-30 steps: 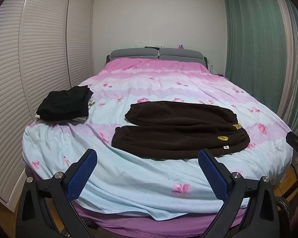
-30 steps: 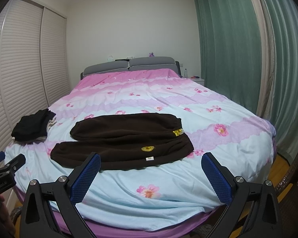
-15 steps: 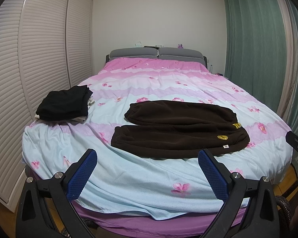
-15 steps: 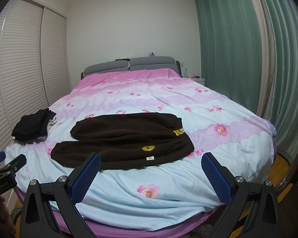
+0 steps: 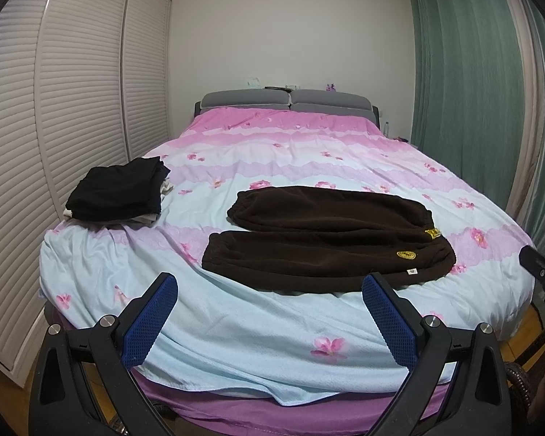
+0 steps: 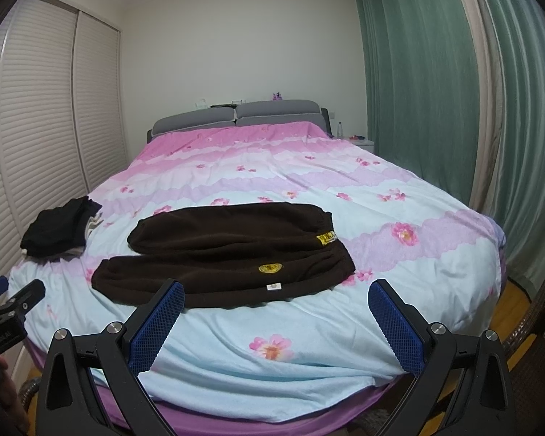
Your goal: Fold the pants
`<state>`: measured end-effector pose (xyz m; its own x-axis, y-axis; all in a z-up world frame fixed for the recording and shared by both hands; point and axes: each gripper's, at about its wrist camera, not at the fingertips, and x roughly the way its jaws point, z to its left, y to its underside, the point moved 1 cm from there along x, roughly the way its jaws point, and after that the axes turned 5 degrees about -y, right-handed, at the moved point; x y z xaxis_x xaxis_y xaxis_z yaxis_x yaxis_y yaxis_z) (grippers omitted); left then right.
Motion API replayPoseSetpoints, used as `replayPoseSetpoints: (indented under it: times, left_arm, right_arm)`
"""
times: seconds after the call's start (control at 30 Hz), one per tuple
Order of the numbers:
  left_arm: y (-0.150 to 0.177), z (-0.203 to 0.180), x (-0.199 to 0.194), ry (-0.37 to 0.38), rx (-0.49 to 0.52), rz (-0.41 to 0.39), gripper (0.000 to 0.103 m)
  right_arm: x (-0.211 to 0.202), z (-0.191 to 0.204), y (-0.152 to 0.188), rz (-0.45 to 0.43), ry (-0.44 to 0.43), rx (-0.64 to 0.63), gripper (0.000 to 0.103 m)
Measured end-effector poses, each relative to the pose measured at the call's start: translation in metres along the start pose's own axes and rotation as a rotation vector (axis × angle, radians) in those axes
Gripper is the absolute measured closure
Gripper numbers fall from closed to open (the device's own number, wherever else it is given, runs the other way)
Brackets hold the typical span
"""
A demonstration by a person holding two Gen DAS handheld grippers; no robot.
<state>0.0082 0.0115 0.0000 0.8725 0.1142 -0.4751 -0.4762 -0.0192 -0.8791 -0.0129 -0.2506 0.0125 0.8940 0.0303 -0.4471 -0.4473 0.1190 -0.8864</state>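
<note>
Dark brown fleece pants [image 5: 319,243] lie flat across the bed, legs pointing left, waist with yellow patches at the right; they also show in the right wrist view [image 6: 229,254]. My left gripper [image 5: 270,294] is open and empty, held off the foot of the bed, short of the pants. My right gripper [image 6: 276,299] is open and empty too, its left pad [image 6: 156,327] low in front of the pants' near edge.
The bed [image 5: 236,327] has a pink and pale blue flowered cover. A stack of folded dark clothes [image 5: 120,190] sits at its left edge. Louvred wardrobe doors [image 5: 54,109] stand on the left, green curtains [image 5: 465,91] on the right.
Both grippers have edged slightly towards the bed. The pants have not moved.
</note>
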Motion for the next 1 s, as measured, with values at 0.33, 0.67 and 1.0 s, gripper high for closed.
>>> replayPoseSetpoints:
  times: [0.33,0.67,1.0]
  left_arm:
    - [-0.013,-0.019,0.023,0.009,0.018,0.015,0.000]
    - [-0.068,-0.070,0.074,0.048,0.128,-0.018,0.000]
    - [-0.118,-0.131,0.173,0.093,0.182,0.032,0.000]
  right_arm:
    - [0.021,-0.012,-0.008,0.001,0.019,0.003,0.000]
    - [0.075,-0.035,-0.054,-0.024,-0.007,-0.012,0.000]
    - [0.189,-0.051,-0.109,0.049,-0.120,-0.120,0.000]
